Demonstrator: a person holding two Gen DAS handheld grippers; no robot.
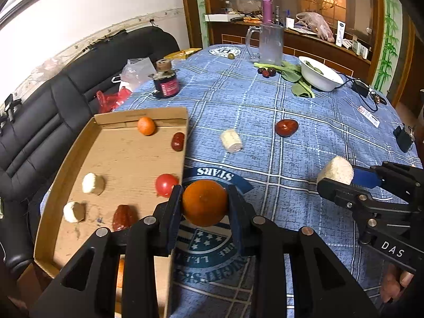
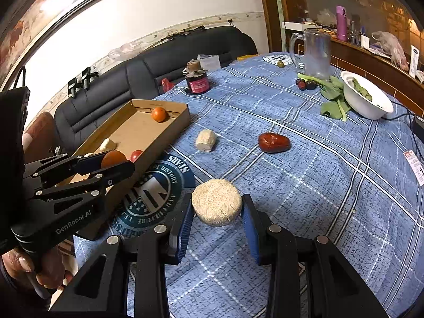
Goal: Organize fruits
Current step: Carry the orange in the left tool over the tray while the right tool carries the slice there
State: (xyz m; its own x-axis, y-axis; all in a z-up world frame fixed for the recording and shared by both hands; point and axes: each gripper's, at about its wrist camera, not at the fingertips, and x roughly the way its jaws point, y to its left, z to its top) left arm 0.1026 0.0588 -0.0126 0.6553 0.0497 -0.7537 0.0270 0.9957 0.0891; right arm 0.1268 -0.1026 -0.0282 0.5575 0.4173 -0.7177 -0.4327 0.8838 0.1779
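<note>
Currently an orange [image 1: 203,203] is clamped in the left gripper [image 1: 204,206], just right of the cardboard box [image 1: 79,159], which lies leftward. A pale chunk [image 2: 216,202] is gripped by the right gripper [image 2: 216,212], farther off.

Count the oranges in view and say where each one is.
2. One orange lies in the cardboard box at its far wall; the other orange is held in the left gripper.

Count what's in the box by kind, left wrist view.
Orange: 1
Tomato: 1
Red dates: 2
White chunks: 2
Total: 6, not counting an unclear orange patch behind the left hand-held gripper.
</note>
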